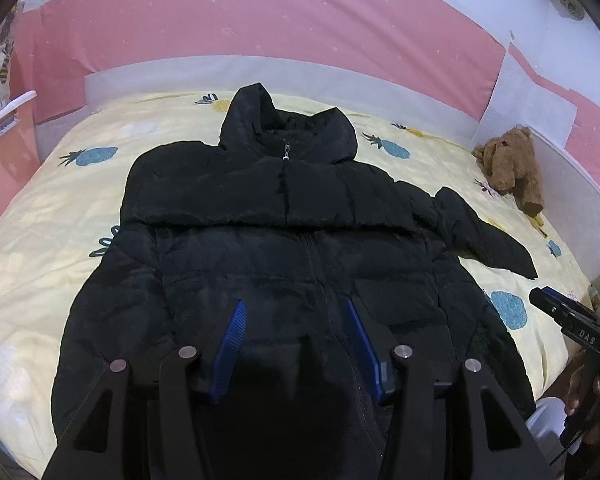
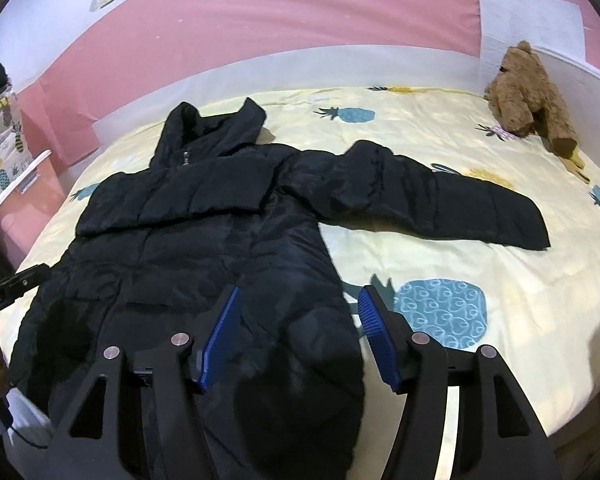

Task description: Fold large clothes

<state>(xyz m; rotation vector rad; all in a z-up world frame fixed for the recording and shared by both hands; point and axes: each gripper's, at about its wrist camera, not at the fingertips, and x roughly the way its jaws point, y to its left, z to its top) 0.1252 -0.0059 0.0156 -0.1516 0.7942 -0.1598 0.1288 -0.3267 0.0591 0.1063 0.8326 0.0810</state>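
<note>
A black hooded puffer jacket (image 1: 284,248) lies front up on the bed, zipped, hood toward the far wall. It also shows in the right wrist view (image 2: 188,240), with its right sleeve (image 2: 440,196) stretched out to the right; the other sleeve is not seen spread out. My left gripper (image 1: 296,308) is open, hovering over the jacket's lower middle. My right gripper (image 2: 298,294) is open above the jacket's lower right edge. The right gripper also shows at the right edge of the left wrist view (image 1: 540,296).
The bed has a yellow sheet (image 2: 500,280) with blue pineapple prints. A brown teddy bear (image 2: 528,92) sits at the far right corner against a white rail. A pink wall (image 1: 260,20) runs behind. A pink cabinet (image 1: 16,140) stands at the left.
</note>
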